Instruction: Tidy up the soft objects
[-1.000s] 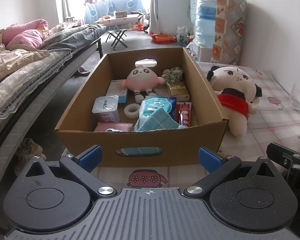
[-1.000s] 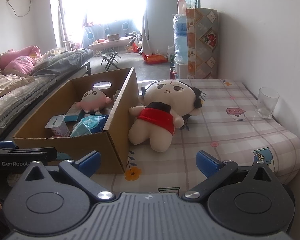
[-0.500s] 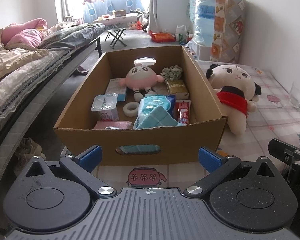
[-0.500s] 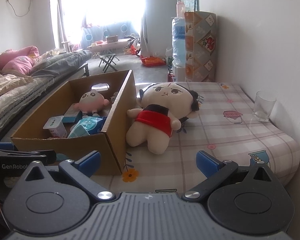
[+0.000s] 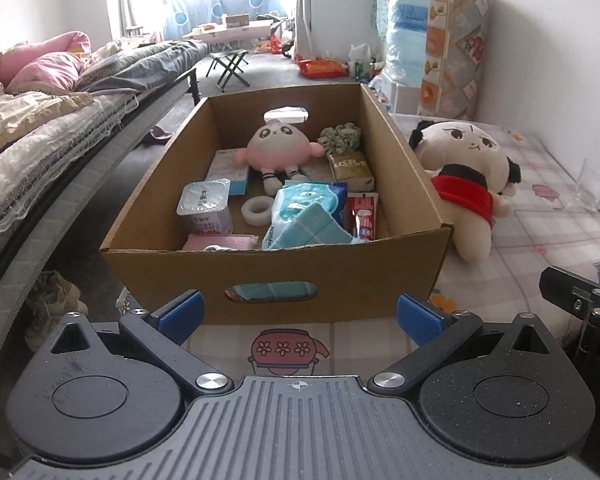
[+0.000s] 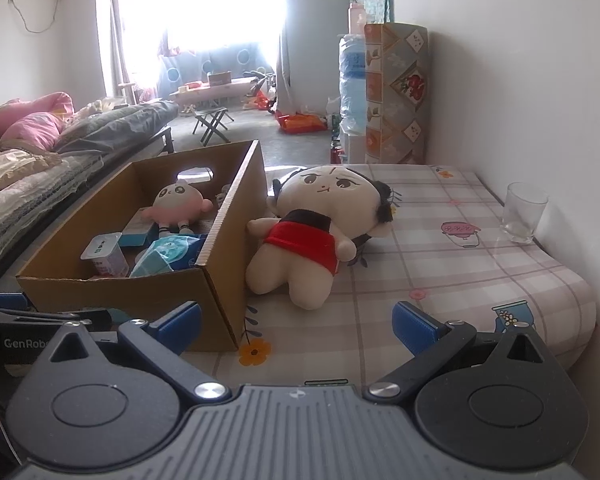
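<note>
Cardboard box [image 5: 276, 276] fills the centre of your left wrist view, crowded: pink plush [image 5: 278, 147], tissue pack [image 5: 308, 208], yogurt cup [image 5: 206, 208], tape roll [image 5: 256, 210].

Large doll [image 6: 320, 232], red top, lies on the checked tablecloth [image 6: 440, 272] at centre of your right wrist view, touching the box's right wall. Long axis runs head-far, legs toward you, tilted slightly right.

Right gripper [image 6: 296, 320] is nearer, judged; doll sits up and just left of the gap. Jaws spread wide, empty. Left gripper [image 5: 298, 314] likewise released, facing the box front.

Open cloth right of the doll; glass [image 6: 524, 214] stands well apart at right edge.
</note>
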`<state>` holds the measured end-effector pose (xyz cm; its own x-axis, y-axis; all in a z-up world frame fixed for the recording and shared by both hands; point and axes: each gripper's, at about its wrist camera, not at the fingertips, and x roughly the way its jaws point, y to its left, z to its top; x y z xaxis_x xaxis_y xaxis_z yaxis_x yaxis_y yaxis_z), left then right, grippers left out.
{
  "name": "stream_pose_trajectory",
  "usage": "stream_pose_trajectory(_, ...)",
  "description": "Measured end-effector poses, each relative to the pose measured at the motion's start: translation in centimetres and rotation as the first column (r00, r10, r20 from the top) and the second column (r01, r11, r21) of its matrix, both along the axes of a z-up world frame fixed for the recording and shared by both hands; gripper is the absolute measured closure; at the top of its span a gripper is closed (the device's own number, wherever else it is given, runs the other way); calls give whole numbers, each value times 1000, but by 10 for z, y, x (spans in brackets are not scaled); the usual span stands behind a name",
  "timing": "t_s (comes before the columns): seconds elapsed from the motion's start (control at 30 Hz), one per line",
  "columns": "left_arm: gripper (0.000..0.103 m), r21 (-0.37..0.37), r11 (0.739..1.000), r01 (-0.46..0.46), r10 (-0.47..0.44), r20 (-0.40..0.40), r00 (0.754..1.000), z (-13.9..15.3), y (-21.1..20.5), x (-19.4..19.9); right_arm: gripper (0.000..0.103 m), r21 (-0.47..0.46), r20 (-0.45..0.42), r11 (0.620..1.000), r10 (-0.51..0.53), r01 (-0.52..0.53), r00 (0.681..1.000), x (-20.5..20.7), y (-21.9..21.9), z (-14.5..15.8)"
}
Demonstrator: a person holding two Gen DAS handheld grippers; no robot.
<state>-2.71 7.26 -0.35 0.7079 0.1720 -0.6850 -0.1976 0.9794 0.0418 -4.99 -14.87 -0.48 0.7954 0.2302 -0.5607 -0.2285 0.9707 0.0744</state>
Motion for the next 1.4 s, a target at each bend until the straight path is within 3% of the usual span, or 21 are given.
stream_pose_trajectory(1.4, 0, 0, 1000, 8, -8, -17, 1000, -5, -3, 4, 0, -61, -11, 997, 39, -39, 999, -2, 12, -5)
